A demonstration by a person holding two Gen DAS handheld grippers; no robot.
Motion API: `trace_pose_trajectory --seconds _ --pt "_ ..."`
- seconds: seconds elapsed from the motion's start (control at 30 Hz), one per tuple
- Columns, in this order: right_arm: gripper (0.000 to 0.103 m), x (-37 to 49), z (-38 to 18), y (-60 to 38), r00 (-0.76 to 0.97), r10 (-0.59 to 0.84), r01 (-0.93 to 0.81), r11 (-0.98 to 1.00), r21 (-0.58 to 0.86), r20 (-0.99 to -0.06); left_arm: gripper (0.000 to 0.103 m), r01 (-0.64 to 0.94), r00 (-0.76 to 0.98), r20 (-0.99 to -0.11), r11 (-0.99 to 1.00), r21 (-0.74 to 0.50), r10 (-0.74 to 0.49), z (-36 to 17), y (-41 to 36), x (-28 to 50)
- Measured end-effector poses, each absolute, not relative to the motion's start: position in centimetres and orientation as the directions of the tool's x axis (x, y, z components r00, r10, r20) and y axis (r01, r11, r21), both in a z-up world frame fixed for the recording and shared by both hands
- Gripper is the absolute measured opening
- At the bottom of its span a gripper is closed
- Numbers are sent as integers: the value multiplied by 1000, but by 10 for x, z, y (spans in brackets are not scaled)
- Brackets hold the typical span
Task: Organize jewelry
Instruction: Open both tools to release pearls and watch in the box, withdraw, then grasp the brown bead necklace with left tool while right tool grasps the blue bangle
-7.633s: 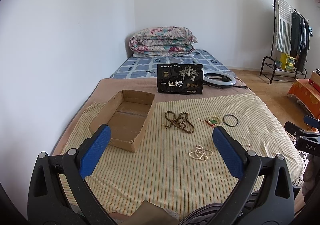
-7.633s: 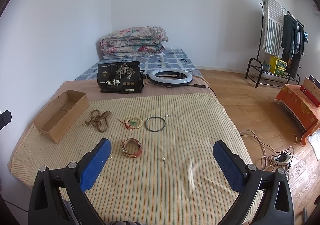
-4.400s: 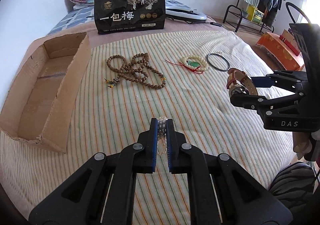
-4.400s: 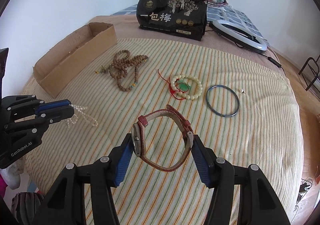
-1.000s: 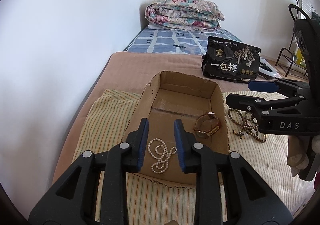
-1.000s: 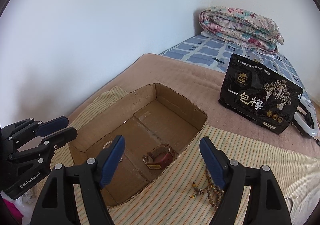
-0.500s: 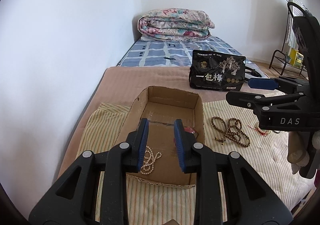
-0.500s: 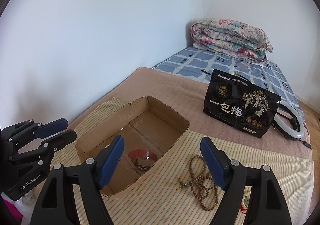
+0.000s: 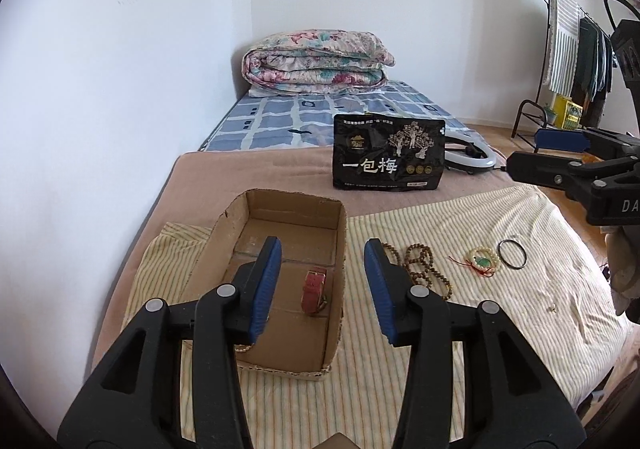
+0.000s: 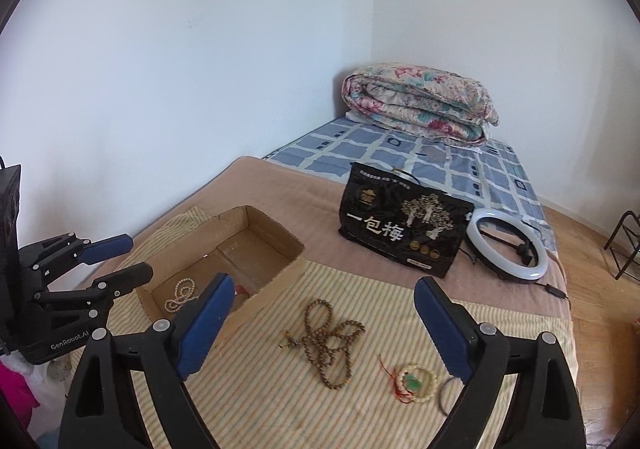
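Note:
An open cardboard box (image 9: 340,233) (image 10: 280,237) sits on the striped bed cover. Inside it lie a red-strapped watch (image 9: 314,285) and a white pearl string (image 10: 180,295). Beside the box lie a brown wooden bead necklace (image 9: 424,265) (image 10: 326,341), a pale bead bracelet with a green stone and red cord (image 9: 482,261) (image 10: 414,383), and a dark thin bangle (image 9: 512,249) (image 10: 448,395). My left gripper (image 9: 322,281) (image 10: 120,261) hovers over the box's near end, jaws opening, nothing between them. My right gripper (image 10: 324,325) (image 9: 544,153) hangs above the wooden beads, jaws opening wide and empty.
A black snack bag (image 9: 388,159) stands behind the box, with a white ring light (image 10: 506,249) to its right. A folded floral quilt (image 9: 316,61) lies by the far wall. A clothes rack (image 9: 576,61) stands at the right over wooden floor.
Both grippers have drawn back and risen from the box, and both jaws stand wider. The watch and pearl string stay in the box.

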State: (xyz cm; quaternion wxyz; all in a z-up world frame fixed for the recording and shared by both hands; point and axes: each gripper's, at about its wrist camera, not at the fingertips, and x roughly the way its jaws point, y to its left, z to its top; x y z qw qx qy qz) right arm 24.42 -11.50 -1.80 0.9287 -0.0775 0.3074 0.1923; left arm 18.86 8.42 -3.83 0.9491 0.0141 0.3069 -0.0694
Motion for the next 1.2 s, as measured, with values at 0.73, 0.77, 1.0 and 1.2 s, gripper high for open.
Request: trace_pose_trajectory --seconds 0.73,0.77,1.0,1.2 --pt "100 223 -64 -294 752 66 -134 989 -55 -656 58 261 704 -674 964 -46 -223 -88 -5 221" --pt "100 225 -69 -299 747 59 -125 991 -53 -662 58 264 698 -680 963 -47 -224 -91 -8 223" --pt "102 244 -115 -315 698 44 -115 992 -51 -715 58 277 657 -718 959 -55 -231 -117 -25 243" --pt "102 258 -157 -315 642 47 -148 987 -64 -766 59 284 607 -756 955 -82 -245 -142 -36 260"
